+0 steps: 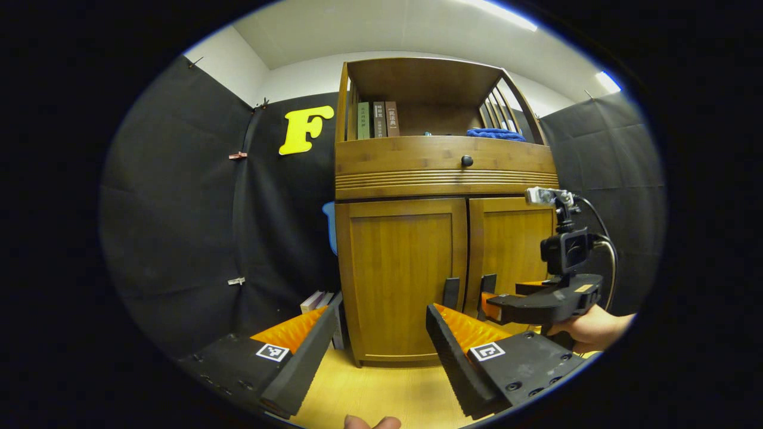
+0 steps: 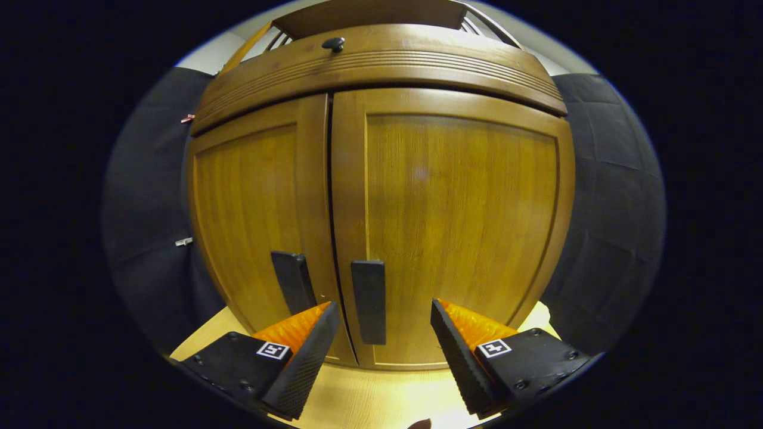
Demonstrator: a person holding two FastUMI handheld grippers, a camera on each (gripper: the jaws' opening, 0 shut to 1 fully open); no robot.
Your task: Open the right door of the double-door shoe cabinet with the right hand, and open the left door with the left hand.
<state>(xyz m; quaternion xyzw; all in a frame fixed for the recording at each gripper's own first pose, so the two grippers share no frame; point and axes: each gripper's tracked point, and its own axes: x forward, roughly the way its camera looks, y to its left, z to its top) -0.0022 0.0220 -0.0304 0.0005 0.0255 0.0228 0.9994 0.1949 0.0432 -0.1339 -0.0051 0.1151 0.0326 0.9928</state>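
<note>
Jaws on both units stand wide apart and carry nothing. I hold the right gripper close to the shoe cabinet, low on its front, with the right door's handle sitting between its fingers but farther off than the tips; neither finger touches it. I judge this alignment deliberate: the handle is a flat vertical bar beside the centre seam, so a wide opening centred on it lets the fingers pass either side before closing.

In the left gripper view, the left gripper hangs well back from the cabinet, aimed at the left door. The right gripper and the hand holding it appear to the right, nearer the cabinet. The left unit's standoff keeps it out of the right door's swing, by my reading.

Both doors are shut, their edges meeting along the dark centre seam. The right door is the nearer target. The left door's handle stands just left of the seam, close beside the right one, so I must keep the left finger of the right gripper from catching it.

Above the doors, a drawer front carries a small dark knob. The open shelf above it holds books at left and a blue cloth at right. The cabinet stands on a pale wooden floor.

Task status, by judgement: neither door opened; right-door grasp is the step in hand.
</note>
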